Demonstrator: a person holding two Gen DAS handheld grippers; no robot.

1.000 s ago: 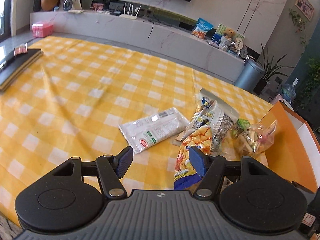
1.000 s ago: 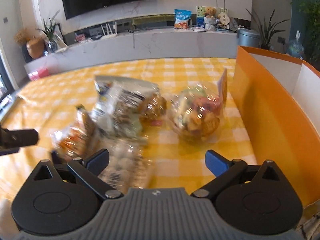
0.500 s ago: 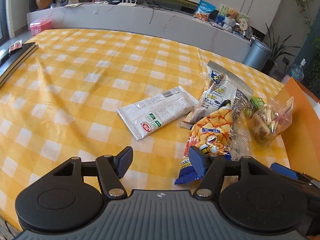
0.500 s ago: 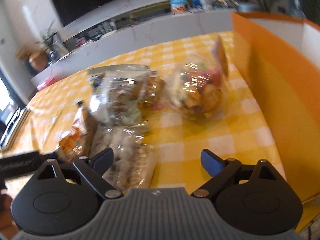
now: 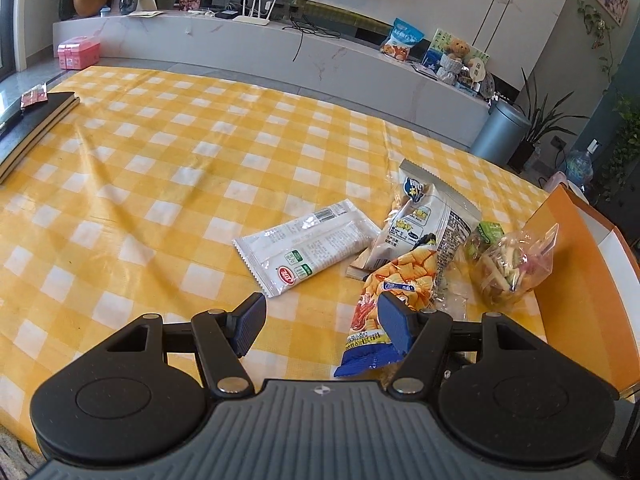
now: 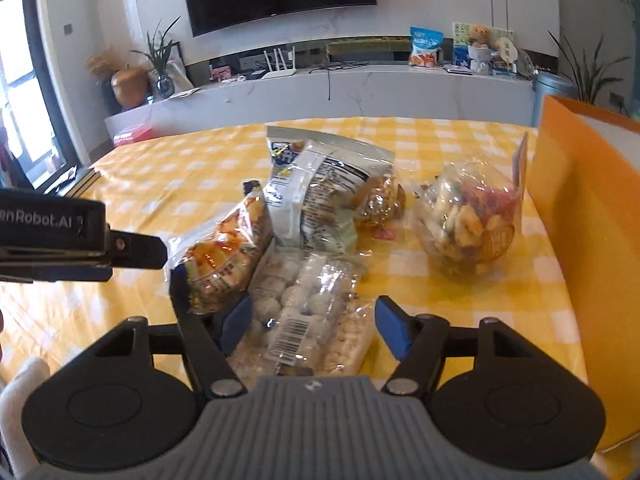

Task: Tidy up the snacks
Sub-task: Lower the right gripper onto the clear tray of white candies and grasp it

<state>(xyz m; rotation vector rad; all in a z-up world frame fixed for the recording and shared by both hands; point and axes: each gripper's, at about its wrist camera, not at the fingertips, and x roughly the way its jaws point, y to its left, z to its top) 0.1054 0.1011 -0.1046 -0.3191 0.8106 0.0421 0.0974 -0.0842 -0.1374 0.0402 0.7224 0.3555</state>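
Several snack packs lie on the yellow checked tablecloth point(image 5: 160, 184). A white flat pack point(image 5: 306, 246) lies ahead of my open, empty left gripper point(image 5: 322, 330). An orange-and-blue chips bag point(image 5: 390, 298) touches its right finger. Behind are a white-and-grey bag point(image 5: 432, 226) and a clear bag of mixed snacks point(image 5: 510, 266). My right gripper point(image 6: 314, 330) is open, its jaws either side of a clear pack of white balls point(image 6: 308, 308). The chips bag point(image 6: 224, 258), white-and-grey bag point(image 6: 320, 196) and mixed-snack bag point(image 6: 468, 226) lie beyond. The left gripper's body point(image 6: 56, 234) shows at left.
An orange box point(image 6: 588, 240) stands at the table's right edge, also in the left wrist view point(image 5: 576, 280). A dark notebook point(image 5: 28, 128) lies at the far left. A white TV console point(image 5: 280, 56) and a grey bin point(image 5: 500, 132) stand beyond the table.
My right gripper has moved forward and lower, so its jaws now straddle the clear pack of white balls. My left gripper has tilted up slightly and stays open.
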